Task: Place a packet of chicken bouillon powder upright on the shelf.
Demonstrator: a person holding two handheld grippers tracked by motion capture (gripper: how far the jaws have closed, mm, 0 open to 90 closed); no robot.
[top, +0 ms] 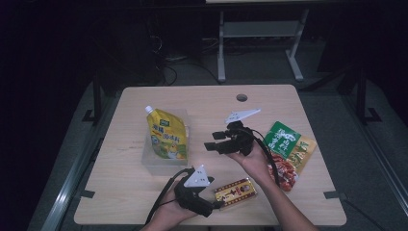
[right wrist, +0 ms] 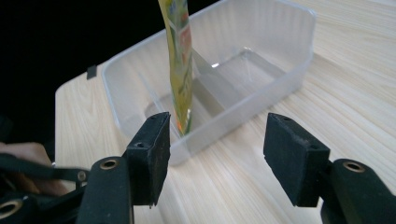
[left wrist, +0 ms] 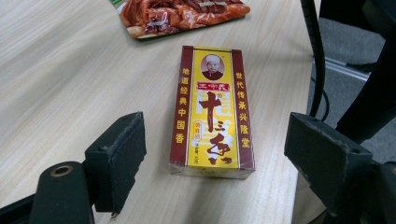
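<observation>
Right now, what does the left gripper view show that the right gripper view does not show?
The left gripper view alone has the red and yellow spice box lying flat between the open left gripper, with a snack packet beyond it. The right gripper view alone has the clear plastic bin with the yellow pouch standing in it, ahead of the open right gripper. Both have the wooden table.

A red and yellow box is seen lying flat on the desk, between the two spread black jaws and untouched by either. Beyond the box, a red food packet is seen.
</observation>
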